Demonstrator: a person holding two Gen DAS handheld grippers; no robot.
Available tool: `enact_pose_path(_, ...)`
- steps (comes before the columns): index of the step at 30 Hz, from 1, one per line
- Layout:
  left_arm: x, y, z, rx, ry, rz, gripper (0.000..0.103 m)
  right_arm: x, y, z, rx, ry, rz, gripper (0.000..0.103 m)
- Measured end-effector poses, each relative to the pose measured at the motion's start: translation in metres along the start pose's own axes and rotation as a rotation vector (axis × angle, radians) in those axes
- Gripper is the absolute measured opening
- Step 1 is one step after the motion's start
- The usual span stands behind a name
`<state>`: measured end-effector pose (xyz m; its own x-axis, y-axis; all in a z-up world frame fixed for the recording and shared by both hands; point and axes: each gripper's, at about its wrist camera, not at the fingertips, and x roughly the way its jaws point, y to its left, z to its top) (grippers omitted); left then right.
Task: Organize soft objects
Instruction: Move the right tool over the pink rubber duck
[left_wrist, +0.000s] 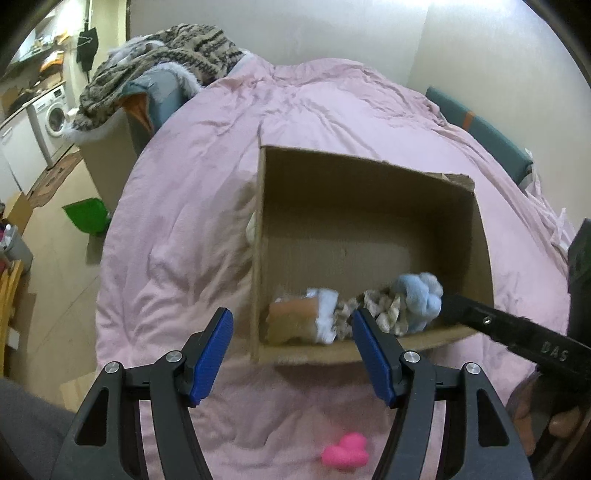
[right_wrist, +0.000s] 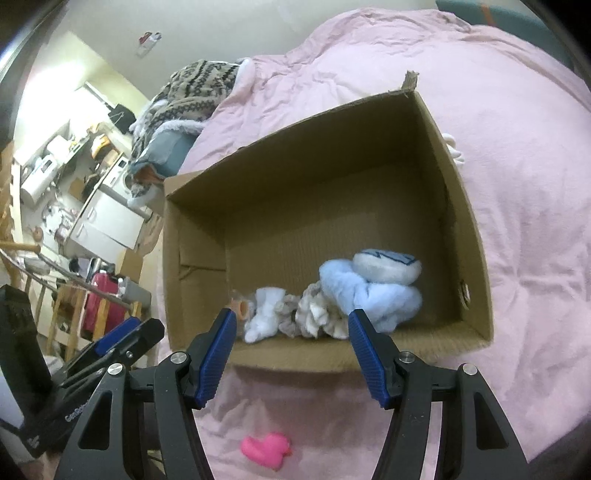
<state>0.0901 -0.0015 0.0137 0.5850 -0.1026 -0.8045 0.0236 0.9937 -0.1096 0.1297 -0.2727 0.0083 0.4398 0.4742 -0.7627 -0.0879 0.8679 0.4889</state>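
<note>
An open cardboard box (left_wrist: 369, 192) (right_wrist: 192, 236) sits on a pink duvet. Along its near wall lie several soft things: a light blue plush (left_wrist: 419, 297) (right_wrist: 373, 295), a beige ruffled piece (left_wrist: 384, 308) (right_wrist: 317, 314), a white fluffy piece (left_wrist: 327, 314) (right_wrist: 264, 314) and an orange-tan piece (left_wrist: 291, 319). A grey-white pad (right_wrist: 386, 267) rests on the blue plush. A pink rubber duck (left_wrist: 345, 454) (right_wrist: 266, 448) lies on the duvet in front of the box. My left gripper (left_wrist: 291, 325) and right gripper (right_wrist: 291, 325) are both open and empty, just short of the box's near wall.
A patterned knit blanket (left_wrist: 162, 62) (right_wrist: 192, 92) is heaped at the bed's far left. A white soft thing (left_wrist: 252, 229) peeks out beside the box's left wall. A green bin (left_wrist: 86, 216) stands on the floor left of the bed. The other gripper's arm (left_wrist: 517, 332) crosses the box's right corner.
</note>
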Motion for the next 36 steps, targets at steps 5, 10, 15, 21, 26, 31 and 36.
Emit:
enact_pose_path(5, -0.009, 0.003, -0.012, 0.001, 0.004, 0.017, 0.064, -0.008, 0.005, -0.013, -0.008, 0.004, 0.015, 0.067)
enact_pose_path(10, -0.018, 0.008, -0.021, 0.000, -0.005, 0.035, 0.064, -0.011, 0.011, -0.025, -0.026, 0.017, 0.003, 0.067)
enact_pose_path(15, -0.024, 0.019, -0.027, -0.049, -0.008, 0.068, 0.064, -0.011, 0.013, -0.037, -0.020, 0.045, 0.001, 0.067)
enact_pose_path(21, -0.018, 0.034, -0.028, -0.127, 0.017, 0.087, 0.064, 0.007, 0.018, -0.046, -0.041, 0.122, 0.000, 0.066)
enact_pose_path(26, -0.007, 0.042, -0.028, -0.176, 0.058, 0.085, 0.064, 0.039, 0.024, -0.060, -0.071, 0.253, -0.014, 0.066)
enact_pose_path(31, 0.000, 0.049, -0.029, -0.212, 0.091, 0.087, 0.064, 0.072, 0.037, -0.084, -0.126, 0.416, 0.009, 0.066)
enact_pose_path(36, -0.002, 0.059, -0.028, -0.261, 0.088, 0.095, 0.064, 0.094, 0.050, -0.107, -0.222, 0.508, -0.020, 0.066)
